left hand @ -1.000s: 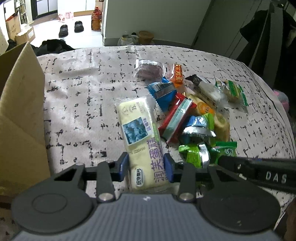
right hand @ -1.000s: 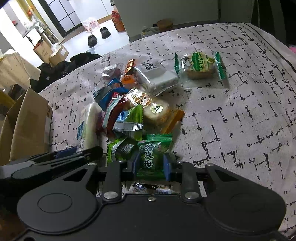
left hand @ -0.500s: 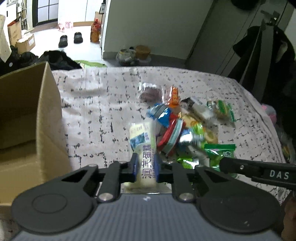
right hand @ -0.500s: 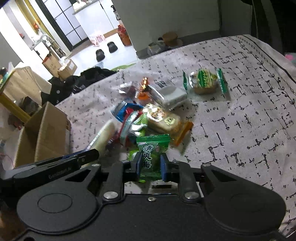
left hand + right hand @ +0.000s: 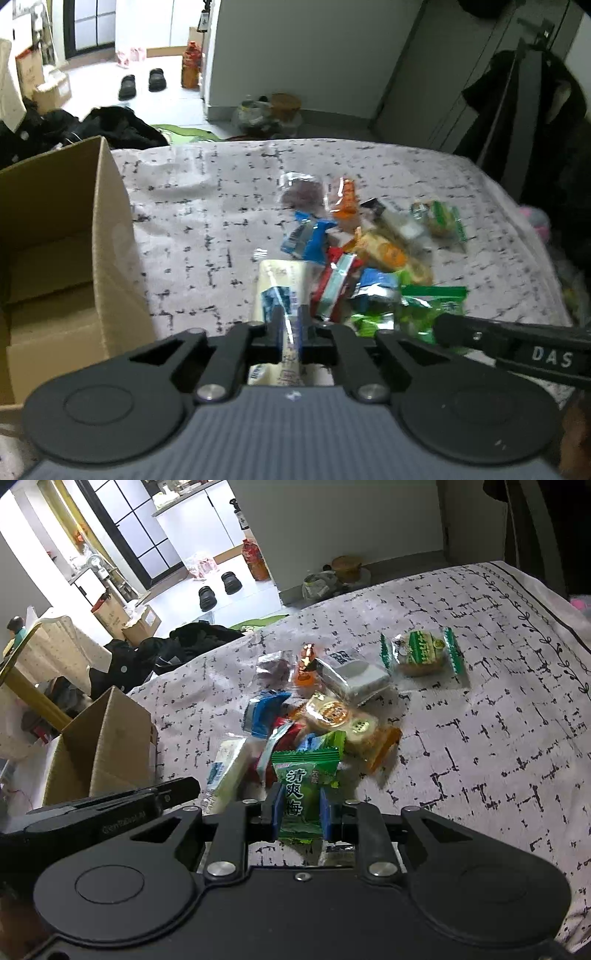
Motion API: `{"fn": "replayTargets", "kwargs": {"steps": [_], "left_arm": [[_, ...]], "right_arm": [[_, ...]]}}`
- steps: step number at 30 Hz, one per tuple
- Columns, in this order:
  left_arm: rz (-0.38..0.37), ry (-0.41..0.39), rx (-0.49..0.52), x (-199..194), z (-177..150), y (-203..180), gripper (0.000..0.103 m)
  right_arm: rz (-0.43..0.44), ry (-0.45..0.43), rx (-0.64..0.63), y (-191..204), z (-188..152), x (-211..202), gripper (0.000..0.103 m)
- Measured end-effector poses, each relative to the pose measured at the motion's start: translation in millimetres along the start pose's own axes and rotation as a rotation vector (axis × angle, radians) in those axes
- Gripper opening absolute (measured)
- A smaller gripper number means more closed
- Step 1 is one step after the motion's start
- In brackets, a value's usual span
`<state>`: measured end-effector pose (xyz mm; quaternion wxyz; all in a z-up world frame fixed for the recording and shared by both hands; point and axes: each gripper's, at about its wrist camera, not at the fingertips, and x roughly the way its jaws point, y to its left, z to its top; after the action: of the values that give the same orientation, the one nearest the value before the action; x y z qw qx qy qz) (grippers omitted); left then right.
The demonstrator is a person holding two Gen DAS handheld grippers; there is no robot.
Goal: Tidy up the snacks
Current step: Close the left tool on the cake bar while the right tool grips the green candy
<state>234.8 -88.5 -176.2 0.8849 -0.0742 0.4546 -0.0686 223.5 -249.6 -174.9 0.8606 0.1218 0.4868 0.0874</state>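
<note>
While both tools point down at the bed [image 5: 498, 709], each one has its jaws closed on a snack. At the lower middle of the left wrist view, the left tool [image 5: 290, 328] pinches the near end of a long pale yellow cake packet [image 5: 279, 284], squeezing the wrapper narrow between its blue pads; the packet's far end reaches toward the pile above it. At the lower middle of the right wrist view, the right tool [image 5: 298, 812] clamps a green plum-candy packet [image 5: 303, 775] by its sides, and the packet stands upright between the pads.

Across the middle of both frames lies the snack pile [image 5: 321, 716] on the patterned grey bedspread: a blue wrapper [image 5: 306, 236], a red-and-silver wrapper [image 5: 334, 284], a round golden pastry [image 5: 332, 712], an orange candy [image 5: 306, 664], and a white wrapped block [image 5: 354, 672]. Set apart from the pile, at the upper right of the right wrist view, a green-edged pastry [image 5: 421, 653] lies alone.

An open cardboard box [image 5: 66, 236] stands at the left edge of the left wrist view, beside the bed's patterned cover. Beyond the bed, at the upper left, a pair of dark slippers [image 5: 142, 79] sits on the bright floor.
</note>
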Motion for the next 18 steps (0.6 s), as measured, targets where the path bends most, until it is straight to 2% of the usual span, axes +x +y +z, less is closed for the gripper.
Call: {"fn": "replayTargets", "kwargs": {"steps": [1,2,3,4,5,6,13,18], "left_arm": [[-0.01,-0.001,0.012,0.8,-0.8,-1.4,0.009],[-0.027,-0.002,0.02,1.6,-1.0,-3.1,0.018],[-0.038,-0.004,0.025,2.4,-1.5,-4.1,0.035],[-0.036,-0.008,0.03,3.3,-1.8,-5.2,0.047],[-0.027,-0.018,0.031,3.8,-2.7,-5.1,0.065],[-0.017,-0.032,0.025,4.7,-3.7,-4.5,0.074],[0.018,-0.016,-0.014,28.8,-5.8,1.1,0.074],[0.022,0.04,-0.028,48.0,-10.4,4.0,0.061]], "right_arm": [[-0.007,0.002,0.005,-2.0,-0.4,0.9,0.02],[-0.013,0.004,0.009,-4.3,-0.7,1.7,0.02],[-0.018,0.006,0.013,-6.5,-0.9,2.4,0.02],[-0.021,0.009,0.019,-8.9,-0.8,3.2,0.021],[-0.022,0.012,0.024,-10.8,-0.6,4.0,0.02],[-0.022,0.015,0.028,-12.2,-0.7,4.7,0.02],[-0.021,0.031,0.029,-15.9,-0.8,10.2,0.021],[-0.011,0.05,0.055,-21.0,-1.2,12.9,0.021]]}}
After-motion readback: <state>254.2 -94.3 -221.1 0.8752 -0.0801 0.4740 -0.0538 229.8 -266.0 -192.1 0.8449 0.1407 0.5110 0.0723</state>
